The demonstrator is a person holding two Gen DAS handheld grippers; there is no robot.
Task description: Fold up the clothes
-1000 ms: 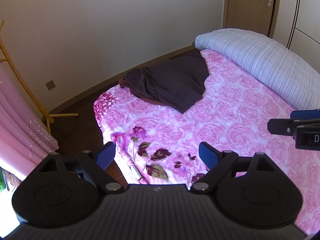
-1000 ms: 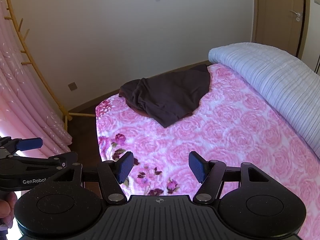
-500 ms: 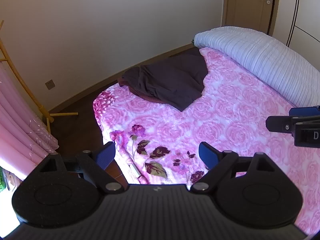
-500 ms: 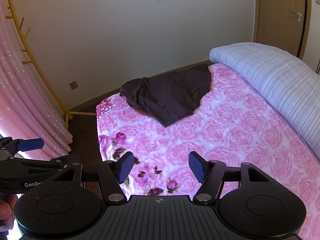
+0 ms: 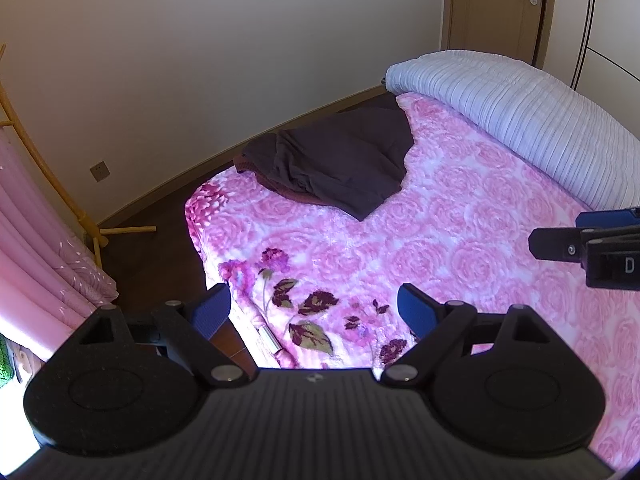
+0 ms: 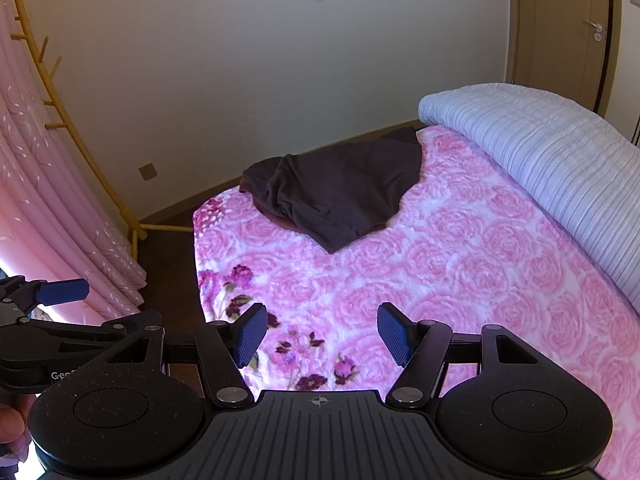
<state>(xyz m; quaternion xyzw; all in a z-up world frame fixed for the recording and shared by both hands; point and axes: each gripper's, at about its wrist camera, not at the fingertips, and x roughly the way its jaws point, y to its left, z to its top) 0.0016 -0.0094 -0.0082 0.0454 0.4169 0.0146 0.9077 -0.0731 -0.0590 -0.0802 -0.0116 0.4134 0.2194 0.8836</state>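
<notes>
A crumpled dark brown garment (image 5: 340,164) lies on the far corner of the bed, over a reddish piece beneath it; it also shows in the right wrist view (image 6: 340,192). My left gripper (image 5: 314,308) is open and empty, held above the near end of the bed, well short of the garment. My right gripper (image 6: 322,332) is open and empty too, above the blanket. Each gripper shows at the edge of the other's view: the right one (image 5: 576,246) and the left one (image 6: 60,292).
The bed carries a pink rose-pattern blanket (image 5: 460,248) and a folded white striped quilt (image 5: 520,120) along its right side. A wooden coat rack (image 6: 80,152) and pink curtains (image 6: 48,200) stand left. Dark floor (image 5: 160,248) runs between bed and wall. A door (image 6: 560,20) is far right.
Both grippers have drifted slightly closer to the bed, so the garment sits a little lower in view. Jaws stay open. The garment has not moved.
</notes>
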